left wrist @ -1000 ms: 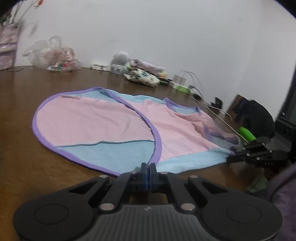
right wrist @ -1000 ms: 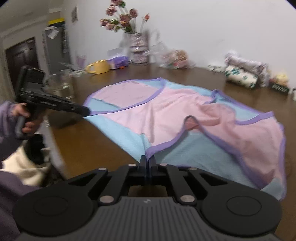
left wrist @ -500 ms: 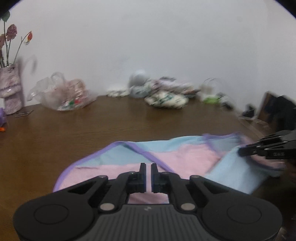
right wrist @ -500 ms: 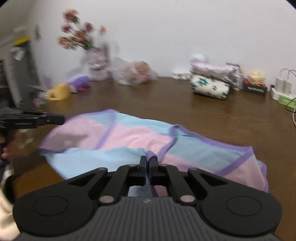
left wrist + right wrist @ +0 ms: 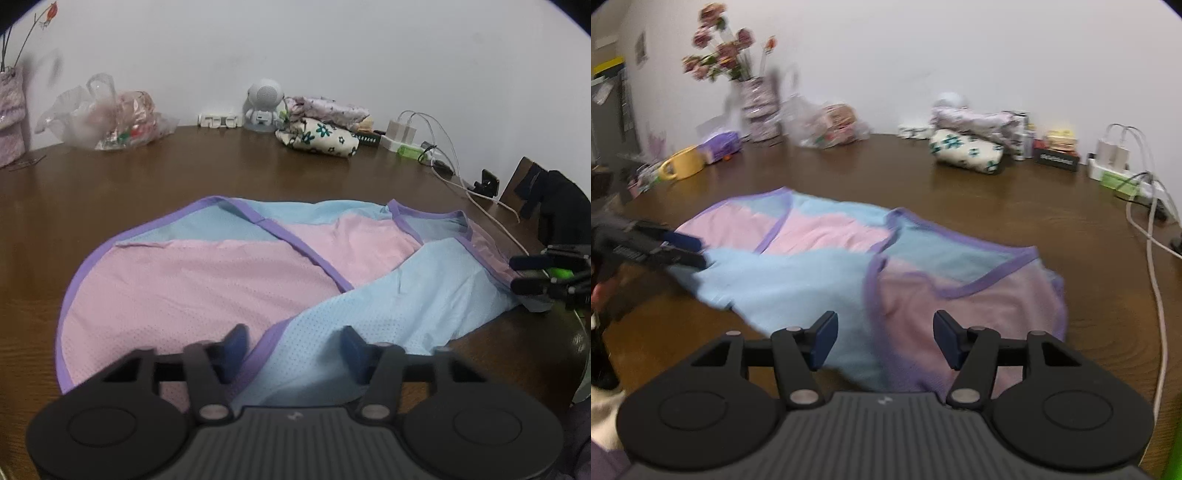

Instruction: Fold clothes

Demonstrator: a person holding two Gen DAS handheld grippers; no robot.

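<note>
The left gripper (image 5: 293,341) was opening, its blue pads (image 5: 236,341) standing apart over the near edge of the garment (image 5: 192,280), with cloth lying under and between them but pressed by neither; the right gripper (image 5: 884,338) was opening likewise, its pads (image 5: 943,334) spread above the garment's near hem and clamping nothing. The garment, a pink and light-blue mesh top bound in purple trim (image 5: 306,253), lay on the brown wooden table (image 5: 147,177), the light-blue panel (image 5: 424,291) already turned over across the pink body, so that the piece looked folded once along its length; in the right wrist view the same blue panel (image 5: 783,280) covered the near left part, the pink section (image 5: 960,306) showing to the right. By my reading the step in hand was the release at the end of a fold, both tools letting the carried edge drop; the next move would call for drawing both grippers clear without dragging the loose mesh, then choosing fresh corners, likely at the two ends, for a second fold; thin mesh of this kind would probably slide and crease easily, so the pinch should take the trim rather than the open weave.
</note>
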